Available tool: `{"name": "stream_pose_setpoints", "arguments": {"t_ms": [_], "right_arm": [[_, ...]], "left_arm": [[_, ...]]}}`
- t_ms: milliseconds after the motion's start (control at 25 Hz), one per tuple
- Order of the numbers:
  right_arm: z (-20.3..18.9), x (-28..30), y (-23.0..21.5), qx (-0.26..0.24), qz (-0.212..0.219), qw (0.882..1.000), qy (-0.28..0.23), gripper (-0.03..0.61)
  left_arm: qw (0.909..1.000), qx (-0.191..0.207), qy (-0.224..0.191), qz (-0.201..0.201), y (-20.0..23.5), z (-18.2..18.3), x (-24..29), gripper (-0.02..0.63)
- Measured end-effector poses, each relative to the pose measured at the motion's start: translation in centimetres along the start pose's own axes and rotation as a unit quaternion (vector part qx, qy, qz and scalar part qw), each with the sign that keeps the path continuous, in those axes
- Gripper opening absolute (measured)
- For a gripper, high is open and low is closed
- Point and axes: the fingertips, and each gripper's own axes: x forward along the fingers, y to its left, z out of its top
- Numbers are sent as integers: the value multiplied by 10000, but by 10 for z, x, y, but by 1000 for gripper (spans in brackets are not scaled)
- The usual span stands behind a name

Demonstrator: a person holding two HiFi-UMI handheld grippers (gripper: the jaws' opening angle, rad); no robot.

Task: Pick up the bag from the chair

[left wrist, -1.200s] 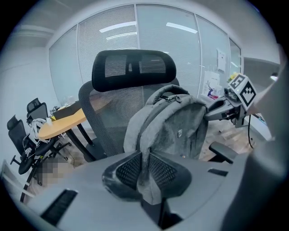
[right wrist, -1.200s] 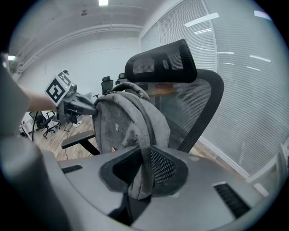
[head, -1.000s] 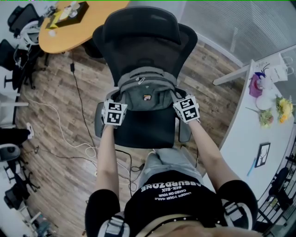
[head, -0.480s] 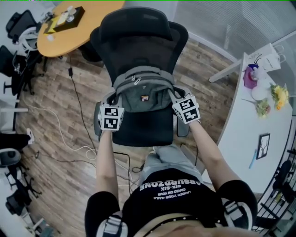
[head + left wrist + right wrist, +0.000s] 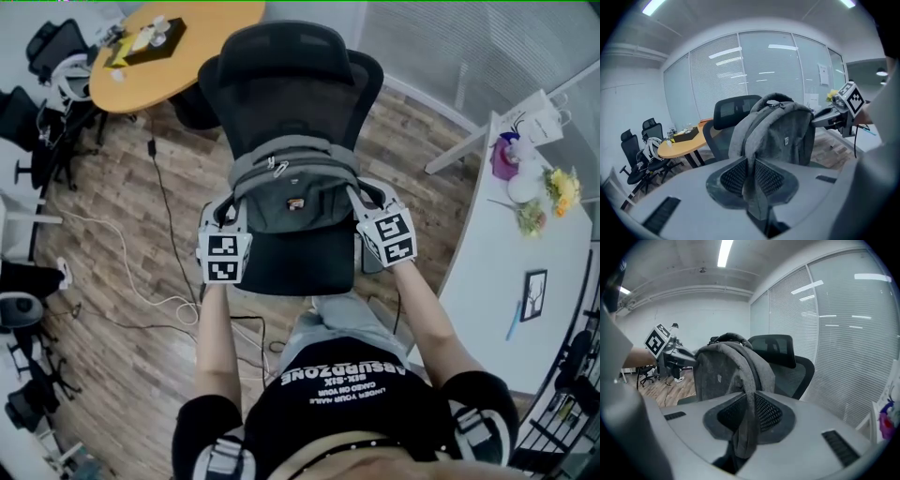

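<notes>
A grey backpack [image 5: 292, 195] hangs upright just above the seat of a black office chair [image 5: 286, 70], in front of its mesh back. My left gripper [image 5: 228, 217] is shut on the bag's left shoulder strap [image 5: 751, 183], which runs between its two jaws. My right gripper [image 5: 368, 208] is shut on the right strap [image 5: 745, 427] the same way. In the left gripper view the bag [image 5: 780, 133] fills the middle, with the right gripper [image 5: 839, 115] beyond it. In the right gripper view the bag [image 5: 724, 373] stands before the chair back [image 5: 787, 366].
A round wooden table [image 5: 159, 42] with a box on it stands at the back left, with black chairs [image 5: 42, 56] beside it. Cables [image 5: 112, 262] trail over the wooden floor on the left. A white desk [image 5: 525, 234] with flowers and a picture frame runs along the right.
Both grippers have drawn back toward me and slightly apart, pulling the straps taut. The bag has come up and forward with them.
</notes>
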Motion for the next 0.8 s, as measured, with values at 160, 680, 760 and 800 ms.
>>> {"name": "stream_pose_setpoints", "arguments": {"t_ms": [160,680,760,800], "right_arm": [[19,-25,10,9,-53,9997,-253,66],[71,-94,41,-209,-165,9963,-820,64],[77,-102,46,-195,-144,9957,-890,64],[80,-106,49,-172,-125,9955,-926,64]], "left_arm": [[9997,8,-234,114,-2,17,-32,58],[9941,-132,-937,537,-9,57,-116,58],[9928,-119,-1053,561,-10,62,-128,58],[9920,-108,-1120,576,-10,65,-135,58]]}}
